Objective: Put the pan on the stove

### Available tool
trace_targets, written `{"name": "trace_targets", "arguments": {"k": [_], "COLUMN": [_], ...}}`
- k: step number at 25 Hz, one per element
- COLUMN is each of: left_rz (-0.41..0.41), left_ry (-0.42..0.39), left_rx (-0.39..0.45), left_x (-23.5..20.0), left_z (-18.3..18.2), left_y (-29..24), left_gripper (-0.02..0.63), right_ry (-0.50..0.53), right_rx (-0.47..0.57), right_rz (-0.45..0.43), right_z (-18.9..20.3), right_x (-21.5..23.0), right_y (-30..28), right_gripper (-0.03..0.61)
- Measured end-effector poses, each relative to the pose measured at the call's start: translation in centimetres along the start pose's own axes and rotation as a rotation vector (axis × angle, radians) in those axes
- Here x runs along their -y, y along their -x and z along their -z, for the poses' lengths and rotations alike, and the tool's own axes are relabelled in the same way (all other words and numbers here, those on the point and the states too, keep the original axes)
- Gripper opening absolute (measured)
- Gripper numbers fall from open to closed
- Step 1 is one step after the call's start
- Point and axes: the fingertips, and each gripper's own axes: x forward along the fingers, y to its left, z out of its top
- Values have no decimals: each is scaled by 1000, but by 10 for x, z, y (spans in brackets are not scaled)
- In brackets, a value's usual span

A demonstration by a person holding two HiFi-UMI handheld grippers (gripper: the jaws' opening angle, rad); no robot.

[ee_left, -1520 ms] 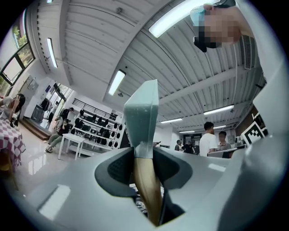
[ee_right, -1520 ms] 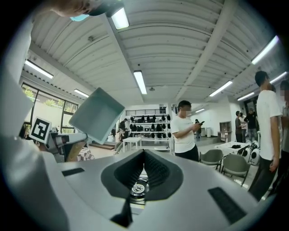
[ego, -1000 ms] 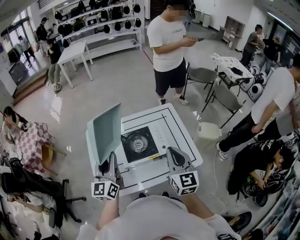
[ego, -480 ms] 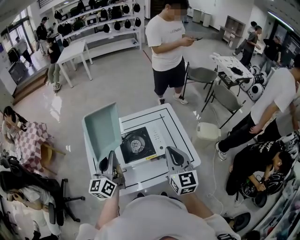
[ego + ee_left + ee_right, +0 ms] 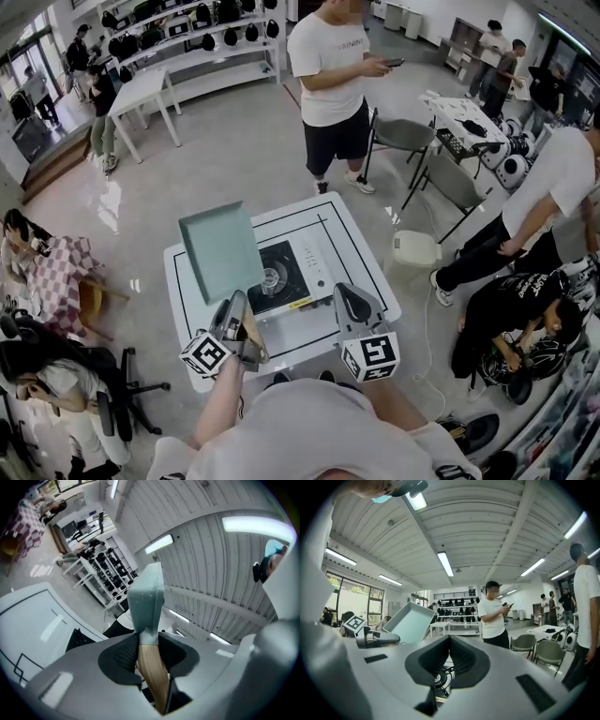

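The pan (image 5: 222,251), a pale green square one, is held aloft and tilted and is not set down on anything. Its wooden handle (image 5: 152,670) is clamped firmly between the jaws of the left gripper (image 5: 237,309), and in the left gripper view the pan body is seen rising at twelve o'clock from those jaws. In the head view the pan hangs at about eleven o'clock of that gripper, over the nine o'clock side of the stove (image 5: 289,275), which lies in the middle of the white table (image 5: 361,267). The step in hand is judged to be the carrying of the pan to the burner. For that, the pan would best be levelled, shifted toward three o'clock until it is centred over the burner, and lowered flat so that its base meets the supports evenly. The clamp on the handle should be kept tight, since a pan held so far out may twist. The right gripper (image 5: 349,302), at five o'clock of the stove, is closed on nothing, and nothing is touched by it.
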Motion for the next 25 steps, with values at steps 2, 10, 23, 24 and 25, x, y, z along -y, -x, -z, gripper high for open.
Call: {"name": "trace_targets", "arguments": {"k": [2, 10, 23, 24, 25], "left_rz": [23, 86, 30, 30, 24], "left_ry": [98, 352, 586, 597, 606], "left_rx": [-30, -137, -261, -265, -270], "left_x": [-5, -29, -73, -75, -79], "left_z": [13, 54, 115, 117, 120], "left_y": [-6, -28, -54, -56, -56], "left_gripper": [123, 126, 126, 126, 126], "right_ry": [-2, -17, -31, -33, -35], "right_rx": [-3, -24, -56, -59, -61], "right_rz": [9, 52, 96, 99, 103], "right_z": [1, 8, 20, 21, 22], "right_x": [3, 15, 32, 33, 34], "right_y": [0, 0, -5, -6, -6], "right_gripper": [9, 9, 9, 9, 9]}}
